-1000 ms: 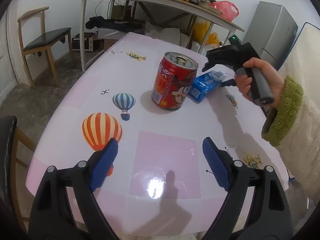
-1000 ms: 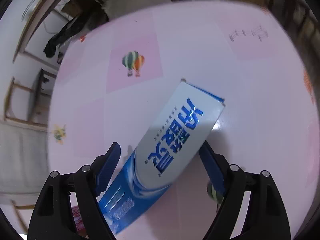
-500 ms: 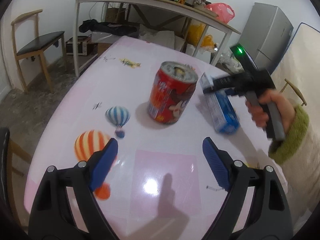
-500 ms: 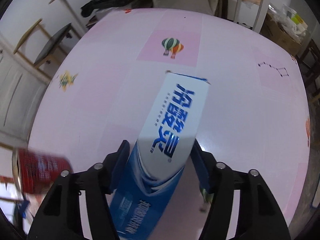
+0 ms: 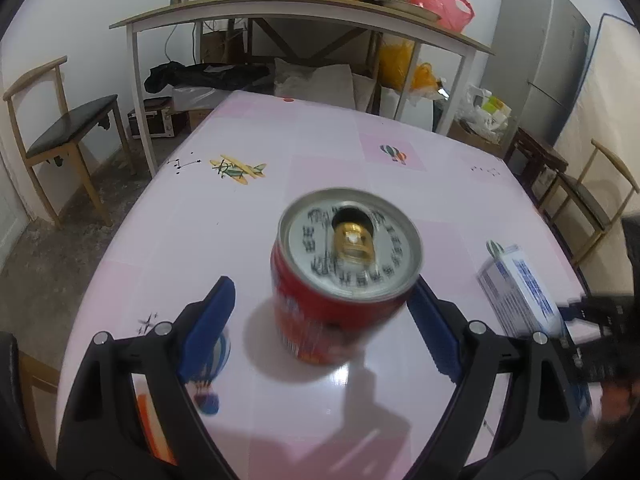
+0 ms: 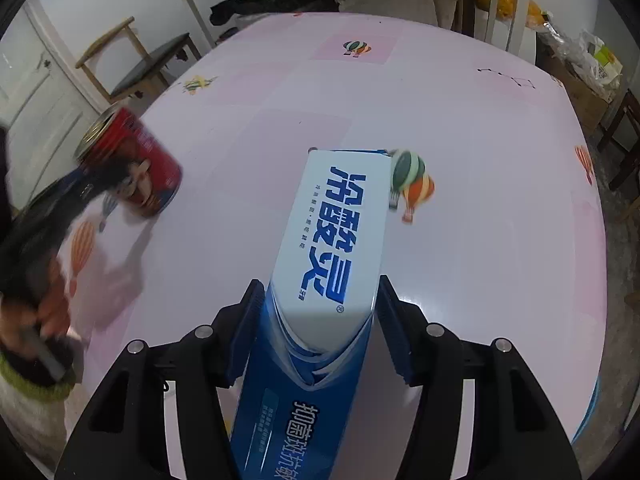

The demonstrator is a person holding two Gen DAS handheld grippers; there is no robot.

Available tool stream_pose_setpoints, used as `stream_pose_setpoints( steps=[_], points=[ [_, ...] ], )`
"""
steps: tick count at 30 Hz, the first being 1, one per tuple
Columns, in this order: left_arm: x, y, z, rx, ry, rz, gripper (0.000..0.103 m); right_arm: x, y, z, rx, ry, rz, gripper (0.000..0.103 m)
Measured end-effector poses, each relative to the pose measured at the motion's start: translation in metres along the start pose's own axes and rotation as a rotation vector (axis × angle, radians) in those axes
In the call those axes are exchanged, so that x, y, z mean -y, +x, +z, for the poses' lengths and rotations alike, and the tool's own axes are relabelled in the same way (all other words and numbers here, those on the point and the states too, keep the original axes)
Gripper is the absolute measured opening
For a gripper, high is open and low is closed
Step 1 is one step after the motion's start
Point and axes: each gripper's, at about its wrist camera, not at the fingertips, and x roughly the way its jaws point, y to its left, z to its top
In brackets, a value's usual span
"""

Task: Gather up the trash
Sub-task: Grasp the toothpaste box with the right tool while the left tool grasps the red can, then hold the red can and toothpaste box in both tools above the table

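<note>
While the left gripper (image 5: 320,316) jaws gape around the can (image 5: 340,276), right gripper (image 6: 316,332) jaws clamp the box (image 6: 332,240)

My grippers are black plastic frames with silver screws, their fingers (image 5: 208,320) padded in ribbed blue; my sleeve (image 6: 28,384) is fluffy white, cuffed green.

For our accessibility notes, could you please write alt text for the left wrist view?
A red can stands upright on the pink table between the open fingers of the left gripper. A blue and white box appears at the right edge.
</note>
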Motion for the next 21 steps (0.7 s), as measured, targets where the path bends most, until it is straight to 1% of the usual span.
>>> stream_pose_setpoints(
  steps=[1, 3, 7, 10, 12, 15, 18, 19, 20, 21],
  points=[
    [-0.001, 0.001, 0.001, 0.002, -0.003, -0.008, 0.072, -0.001, -0.001, -0.002, 0.010, -0.005, 0.001, 0.056],
    [-0.001, 0.004, 0.003, 0.007, -0.012, -0.018, 0.065, -0.003, -0.001, -0.006, 0.016, -0.017, -0.003, 0.056],
    [-0.001, 0.002, 0.002, 0.008, -0.020, -0.012, 0.064, -0.007, -0.002, -0.009, 0.015, -0.033, 0.004, 0.054],
    [0.001, -0.008, -0.005, -0.013, -0.021, -0.024, 0.064, -0.012, -0.004, -0.015, 0.004, -0.050, 0.013, 0.053],
    [0.005, -0.022, -0.018, -0.029, -0.012, -0.035, 0.064, -0.017, -0.003, -0.018, -0.001, -0.059, 0.018, 0.053],
    [0.015, -0.047, -0.043, -0.052, 0.007, -0.037, 0.064, -0.021, -0.010, -0.033, -0.009, -0.072, 0.029, 0.053],
    [0.022, -0.073, -0.067, -0.071, 0.003, -0.049, 0.064, -0.019, -0.017, -0.045, -0.010, -0.053, 0.041, 0.054],
    [0.024, -0.078, -0.072, -0.072, 0.002, -0.050, 0.064, -0.017, -0.018, -0.048, -0.012, -0.044, 0.052, 0.058],
    [0.027, -0.085, -0.079, -0.071, 0.004, -0.046, 0.064, -0.016, -0.020, -0.051, -0.017, -0.035, 0.063, 0.064],
    [0.030, -0.089, -0.084, -0.067, 0.005, -0.042, 0.064, -0.015, -0.021, -0.053, -0.023, -0.026, 0.071, 0.067]
  ],
)
